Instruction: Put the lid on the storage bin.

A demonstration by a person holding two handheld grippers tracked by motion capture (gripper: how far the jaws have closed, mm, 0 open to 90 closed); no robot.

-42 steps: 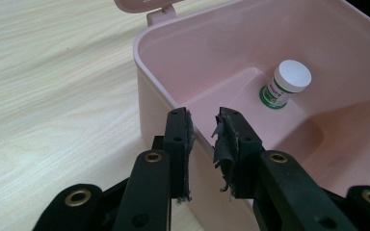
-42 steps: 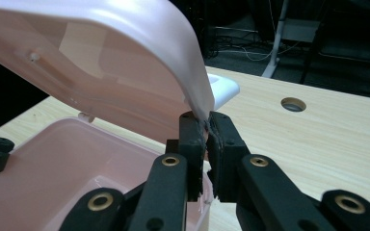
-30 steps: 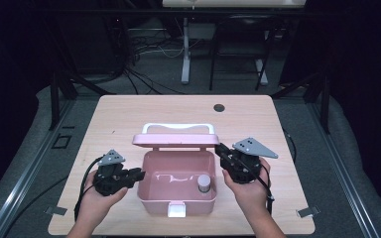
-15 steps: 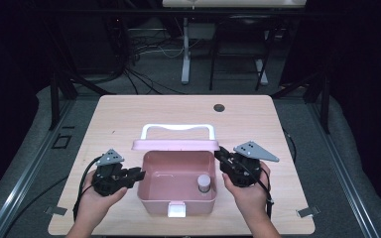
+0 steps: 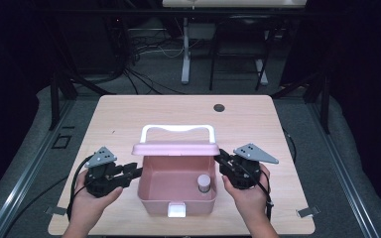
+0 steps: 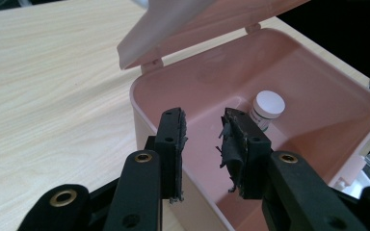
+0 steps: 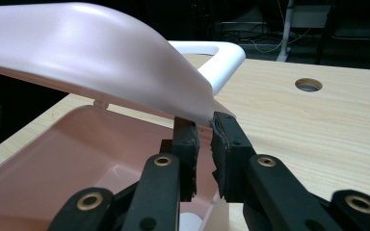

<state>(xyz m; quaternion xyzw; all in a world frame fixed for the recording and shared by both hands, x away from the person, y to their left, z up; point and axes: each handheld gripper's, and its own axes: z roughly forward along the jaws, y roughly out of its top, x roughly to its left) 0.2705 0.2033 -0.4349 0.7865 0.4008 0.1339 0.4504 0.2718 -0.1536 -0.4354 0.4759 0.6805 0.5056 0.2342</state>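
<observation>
The pink plastic box [image 5: 177,191] stands between the two tools, near the front edge of the light wooden surface [image 5: 129,119]. Its lid [image 5: 176,148] is raised about halfway and hangs over the back part of the box, with a white handle [image 5: 177,130] rising behind it. Inside, in the corner nearest the right tool, stands a small bottle [image 5: 204,183] with a white round cap.

The left tool [image 5: 136,172] is just beside the left wall of the box. Its jaws have just been opening and now stand half wide; one jaw is above the inside of the box, the other above the wall, and the pads press on nothing. The rubber on the pads [image 6: 233,139] is torn and rough.

The right tool [image 5: 219,157] is at the right corner of the lid. Its jaws are narrow and have opened a little; the lid's smooth rounded edge sits at their tips, but I cannot tell if they grip it.

Behind the box the surface is free up to a round hole [image 5: 219,107] near the far edge. The box walls are smooth with rounded corners. A white latch [image 5: 176,210] is at the front.
</observation>
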